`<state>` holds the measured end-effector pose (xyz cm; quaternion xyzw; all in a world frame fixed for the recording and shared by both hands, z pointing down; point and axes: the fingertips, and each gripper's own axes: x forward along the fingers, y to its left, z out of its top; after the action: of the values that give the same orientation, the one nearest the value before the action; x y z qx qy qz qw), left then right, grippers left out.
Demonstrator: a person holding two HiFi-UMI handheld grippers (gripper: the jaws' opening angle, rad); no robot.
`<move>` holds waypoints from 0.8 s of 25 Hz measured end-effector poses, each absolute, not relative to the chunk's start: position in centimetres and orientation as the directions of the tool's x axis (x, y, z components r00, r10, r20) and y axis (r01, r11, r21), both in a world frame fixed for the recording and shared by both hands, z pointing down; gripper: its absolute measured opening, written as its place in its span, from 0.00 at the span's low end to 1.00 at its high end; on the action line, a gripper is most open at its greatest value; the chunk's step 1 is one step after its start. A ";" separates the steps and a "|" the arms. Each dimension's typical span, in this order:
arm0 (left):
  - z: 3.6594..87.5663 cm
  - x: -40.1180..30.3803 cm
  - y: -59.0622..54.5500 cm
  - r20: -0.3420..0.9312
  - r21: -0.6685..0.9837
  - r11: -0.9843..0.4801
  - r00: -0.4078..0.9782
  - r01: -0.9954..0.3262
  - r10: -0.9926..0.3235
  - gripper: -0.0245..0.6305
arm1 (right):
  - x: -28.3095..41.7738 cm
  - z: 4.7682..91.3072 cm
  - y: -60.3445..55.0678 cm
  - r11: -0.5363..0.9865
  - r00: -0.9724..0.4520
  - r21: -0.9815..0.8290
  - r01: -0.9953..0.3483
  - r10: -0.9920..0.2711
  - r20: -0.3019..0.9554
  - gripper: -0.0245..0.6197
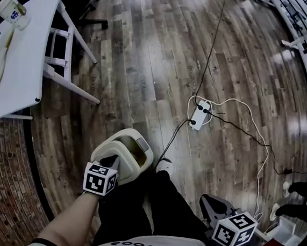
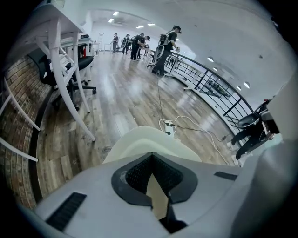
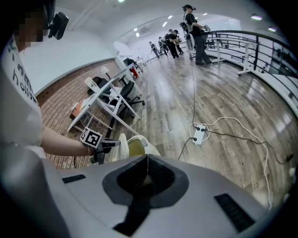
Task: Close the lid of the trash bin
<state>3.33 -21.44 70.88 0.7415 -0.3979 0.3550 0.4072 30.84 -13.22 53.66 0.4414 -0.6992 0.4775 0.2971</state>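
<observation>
Trash bin [image 1: 143,158] on wood floor at person's feet, near power strip [image 1: 200,114]. Cream lid [image 3: 122,145] stands upright, bin open. Left gripper [image 1: 114,162]: jaws pressed together, nothing between, tips just beside lid; contact unclear. Right gripper [image 1: 210,203]: jaws together, empty, well apart from bin.

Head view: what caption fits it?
Left gripper at the raised lid of the cream plastic trash bin; right gripper aside.
</observation>
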 end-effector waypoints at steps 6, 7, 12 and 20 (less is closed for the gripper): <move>74.7 4.9 -22.6 0.897 0.259 -0.403 0.373 -0.878 -0.237 0.05 | 34.1 55.2 -12.3 0.084 -0.401 -0.397 -0.914 -0.331 0.854 0.05; 75.3 5.2 -22.7 0.900 0.259 -0.407 0.371 -0.876 -0.227 0.05 | 34.6 55.5 -12.2 0.072 -0.396 -0.396 -0.916 -0.332 0.856 0.05; 77.6 6.0 -23.5 0.921 0.233 -0.435 0.341 -0.870 -0.189 0.05 | 35.1 57.0 -11.7 0.057 -0.407 -0.409 -0.911 -0.304 0.861 0.05; 80.9 6.6 -23.6 0.970 0.159 -0.472 0.226 -0.867 -0.087 0.05 | 36.8 58.0 -12.4 0.014 -0.396 -0.411 -0.911 -0.304 0.867 0.05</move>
<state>6.59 -23.61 80.94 0.6856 -0.3480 0.5157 0.3780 36.78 -12.39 57.99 0.4673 -0.6503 0.5243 0.2896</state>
